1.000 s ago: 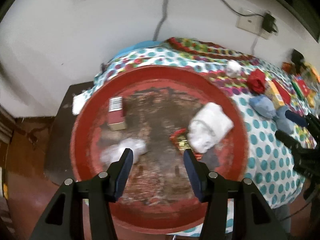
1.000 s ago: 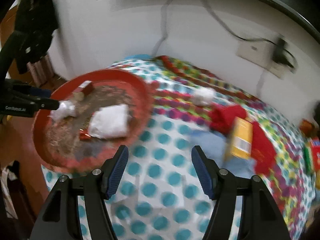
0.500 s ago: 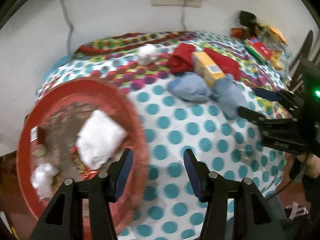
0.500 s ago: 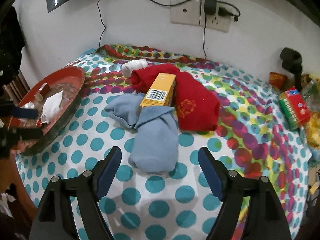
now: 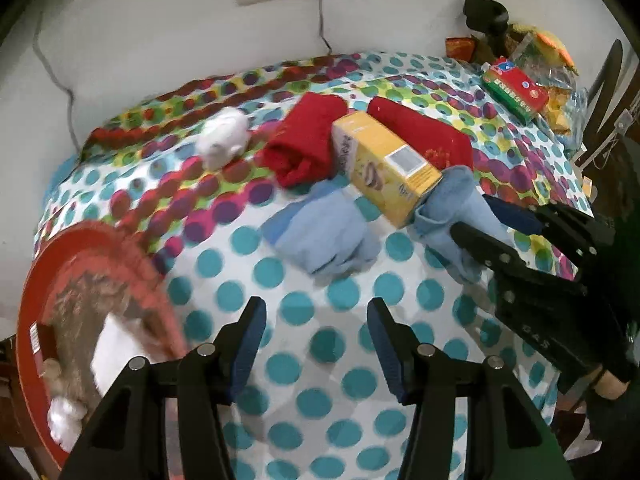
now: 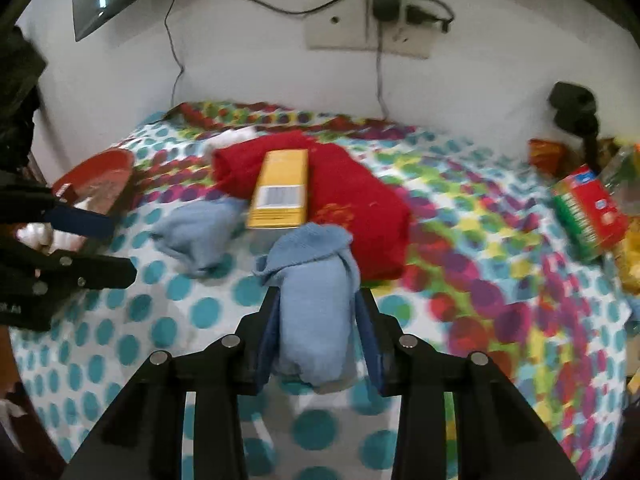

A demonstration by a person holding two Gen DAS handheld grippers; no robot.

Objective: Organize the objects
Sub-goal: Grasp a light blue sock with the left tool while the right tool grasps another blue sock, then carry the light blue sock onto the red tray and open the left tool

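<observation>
On the polka-dot cloth lie two light blue rolled cloths, two red cloths, a yellow box and a white roll. My right gripper [image 6: 318, 312] has its jaws around the nearer blue cloth [image 6: 316, 300], touching both sides; it also shows in the left wrist view [image 5: 472, 216]. The other blue cloth [image 5: 324, 236] lies to its left. The yellow box [image 5: 384, 164] rests between the red cloths [image 5: 308, 144]. My left gripper [image 5: 316, 320] is open and empty above bare cloth. The red tray [image 5: 92, 248] with white items is at the left.
A white roll [image 5: 224, 136] lies near the back left. A red and green box [image 6: 588, 212] and snack packets sit at the right edge. A wall socket with cables [image 6: 384, 20] is behind the table. A black stand [image 6: 576, 108] rises at back right.
My left gripper has swung right, away from the red tray, to over the cloth. My right gripper has moved forward and narrowed around the nearer blue cloth.
</observation>
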